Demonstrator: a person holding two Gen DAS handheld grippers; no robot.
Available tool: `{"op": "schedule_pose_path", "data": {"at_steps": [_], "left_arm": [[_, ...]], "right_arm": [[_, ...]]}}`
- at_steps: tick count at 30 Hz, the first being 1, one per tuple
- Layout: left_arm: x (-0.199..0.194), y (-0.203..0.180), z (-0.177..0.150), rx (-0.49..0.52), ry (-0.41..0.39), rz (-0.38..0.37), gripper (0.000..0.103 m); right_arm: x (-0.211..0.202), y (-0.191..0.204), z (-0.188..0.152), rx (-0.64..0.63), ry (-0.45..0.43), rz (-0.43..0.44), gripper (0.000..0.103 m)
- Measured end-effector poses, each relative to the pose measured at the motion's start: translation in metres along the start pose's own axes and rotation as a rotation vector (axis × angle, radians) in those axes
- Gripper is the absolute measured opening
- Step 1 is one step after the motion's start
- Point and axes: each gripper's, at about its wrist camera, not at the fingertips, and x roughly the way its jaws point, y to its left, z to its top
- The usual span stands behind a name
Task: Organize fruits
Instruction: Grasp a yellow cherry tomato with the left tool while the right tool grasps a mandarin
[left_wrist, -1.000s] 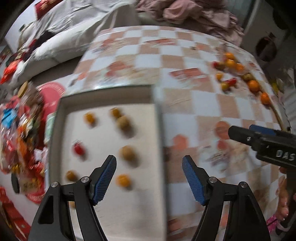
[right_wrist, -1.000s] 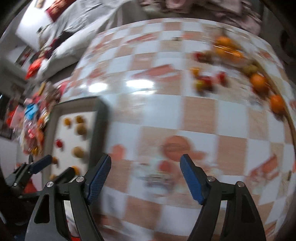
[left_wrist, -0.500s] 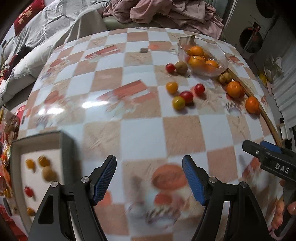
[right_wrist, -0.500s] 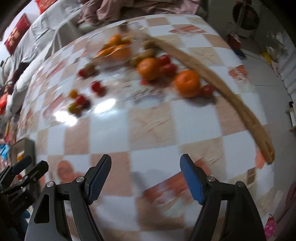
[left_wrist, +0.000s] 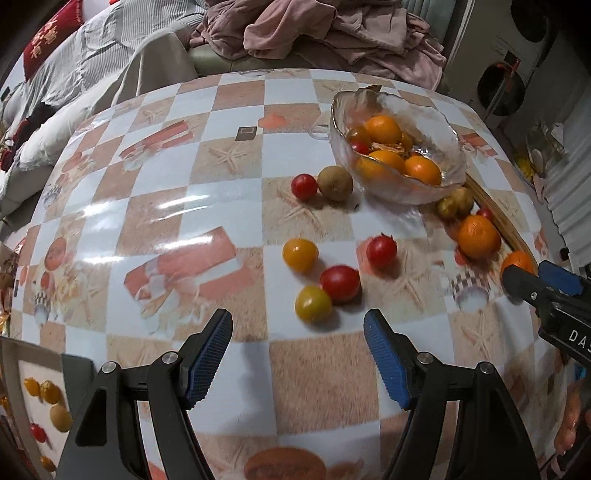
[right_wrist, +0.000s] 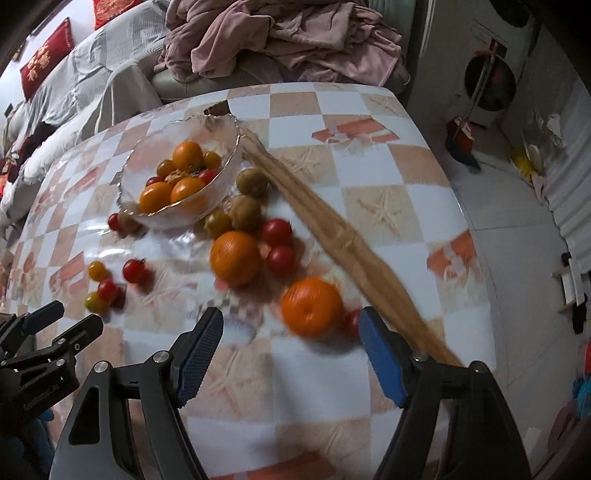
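The left tongs (left_wrist: 297, 360) stand open over bare checked worktop (left_wrist: 177, 177) with nothing between the pads, just short of four cherry tomatoes (left_wrist: 340, 283). The right tongs (right_wrist: 290, 352) are closing, still empty, pads apart, with an orange (right_wrist: 312, 306) just ahead of them, near the worktop's right edge. A glass bowl (left_wrist: 397, 186) of fruit sits farther back, a tray (left_wrist: 40, 402) with small fruits lies at lower left, and "DA" shows on the right tongs' body.
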Motion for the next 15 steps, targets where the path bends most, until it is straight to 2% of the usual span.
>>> {"op": "schedule_pose_path", "data": {"at_steps": [3, 5, 8, 9, 11, 13, 15], "left_arm": [[0.006, -0.002, 0.003, 0.0, 0.007, 0.003, 0.075], [0.01, -0.003, 0.005, 0.006, 0.012, 0.006, 0.075], [0.013, -0.004, 0.006, 0.005, 0.013, 0.003, 0.074], [0.014, -0.005, 0.007, 0.004, 0.013, 0.002, 0.072], [0.017, -0.005, 0.007, 0.008, 0.024, 0.002, 0.064], [0.017, -0.006, 0.008, 0.015, 0.021, 0.002, 0.062], [0.016, -0.006, 0.008, 0.02, 0.018, 0.001, 0.051]], "right_arm": [[0.01, 0.001, 0.004, -0.017, 0.014, -0.001, 0.072], [0.015, 0.002, 0.003, -0.02, 0.023, -0.002, 0.064], [0.018, 0.003, 0.002, -0.023, 0.032, -0.014, 0.06], [0.02, 0.003, 0.001, -0.025, 0.041, -0.012, 0.058], [0.025, 0.002, 0.0, -0.027, 0.065, 0.0, 0.042], [0.025, 0.002, 0.0, -0.024, 0.063, 0.0, 0.043], [0.024, 0.001, 0.0, -0.012, 0.064, 0.013, 0.042]]}}
